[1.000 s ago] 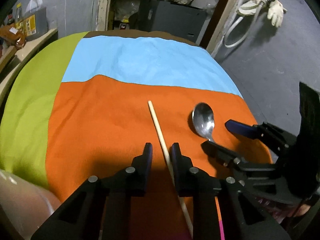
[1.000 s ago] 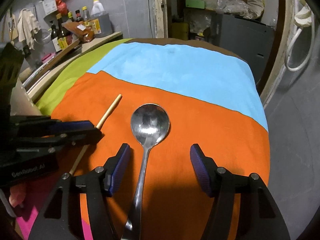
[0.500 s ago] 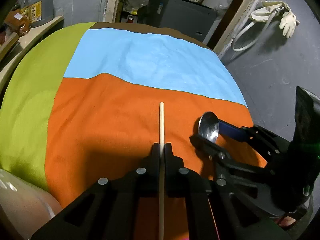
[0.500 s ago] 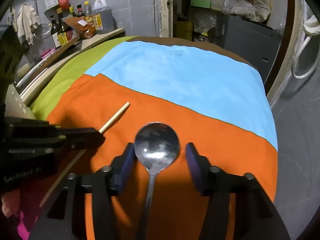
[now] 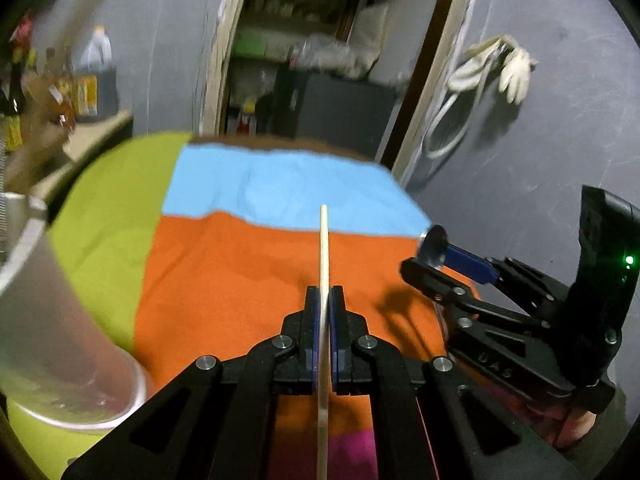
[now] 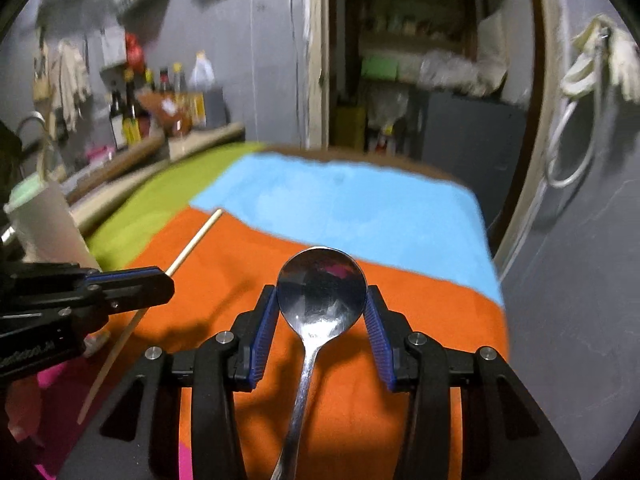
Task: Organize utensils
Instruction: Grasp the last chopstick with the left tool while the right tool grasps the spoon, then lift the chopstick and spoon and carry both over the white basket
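We have one chopstick pinched in the left tongs, whose jaws are clenched flat on its shaft, and the spoon cradled by its bowl between the blue pads of the right tongs, which are gripping the bowl's two edges. Both utensils appear to be lifted clear of the desk, over its orange cloth panel, judging by the shadows beneath them. To the left stands a pale cylindrical holder, just beside the left tongs in the left wrist view, and we judge it the likely home for both pieces. To do this step well, we should keep the chopstick's long free end from swinging into the spoon or the right tongs, which sit near it on the right. We would carry the chopstick first, tip it toward upright over the holder's mouth, and let go only once the lower end is inside the rim. The spoon is the riskier hold: a smooth, curved bowl gripped at its edges could pivot or slip, so we should move it slowly and keep the handle hanging low.
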`<state>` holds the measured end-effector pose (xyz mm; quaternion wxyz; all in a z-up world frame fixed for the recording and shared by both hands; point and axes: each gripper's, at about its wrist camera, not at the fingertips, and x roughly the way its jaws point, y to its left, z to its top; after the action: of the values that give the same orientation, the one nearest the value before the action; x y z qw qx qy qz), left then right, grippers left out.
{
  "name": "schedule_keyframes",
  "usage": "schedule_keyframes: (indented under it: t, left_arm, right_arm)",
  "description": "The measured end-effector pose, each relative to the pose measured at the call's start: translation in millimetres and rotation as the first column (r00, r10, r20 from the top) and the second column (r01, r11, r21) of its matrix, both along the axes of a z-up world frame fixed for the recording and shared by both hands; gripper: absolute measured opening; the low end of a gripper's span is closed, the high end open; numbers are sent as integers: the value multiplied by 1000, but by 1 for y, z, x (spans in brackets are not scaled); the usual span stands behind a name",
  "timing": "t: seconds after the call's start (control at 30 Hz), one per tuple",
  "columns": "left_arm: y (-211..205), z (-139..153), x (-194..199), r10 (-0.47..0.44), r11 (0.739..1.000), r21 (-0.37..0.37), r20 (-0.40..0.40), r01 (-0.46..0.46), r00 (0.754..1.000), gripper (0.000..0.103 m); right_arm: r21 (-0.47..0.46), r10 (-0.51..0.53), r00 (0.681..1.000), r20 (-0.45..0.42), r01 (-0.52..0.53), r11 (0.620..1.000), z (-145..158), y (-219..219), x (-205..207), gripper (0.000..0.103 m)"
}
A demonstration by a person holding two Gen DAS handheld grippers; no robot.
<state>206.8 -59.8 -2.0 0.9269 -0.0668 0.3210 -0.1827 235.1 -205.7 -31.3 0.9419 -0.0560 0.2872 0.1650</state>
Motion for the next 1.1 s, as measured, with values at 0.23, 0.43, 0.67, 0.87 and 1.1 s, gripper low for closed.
schedule_keyframes:
  t: [0.23, 0.43, 0.67, 0.87, 1.1]
  left_arm:
    - [8, 33, -45, 28, 998, -57, 233, -15, 972, 2]
    - [33, 71, -67, 85, 992, -117, 347, -47, 934, 2]
    - [91, 112, -78, 204, 975, -174, 446, -139, 872, 2]
    - [149, 125, -67, 312, 950, -184, 500, -253, 808, 2]
    - [203, 115, -58, 407, 914, -220, 521, -343, 751, 2]
  right_arm:
    - [92, -48, 979, 198, 30, 995, 32, -3, -40, 41]
    - [140, -42, 940, 339, -7, 990, 70, 14, -63, 41]
    - [194, 31, 904, 427, -125, 973, 111, 51, -75, 41]
    - [223, 77, 874, 480, -206, 953, 137, 86, -81, 41]
    - [267, 74, 852, 518, -243, 932, 154, 128, -82, 41]
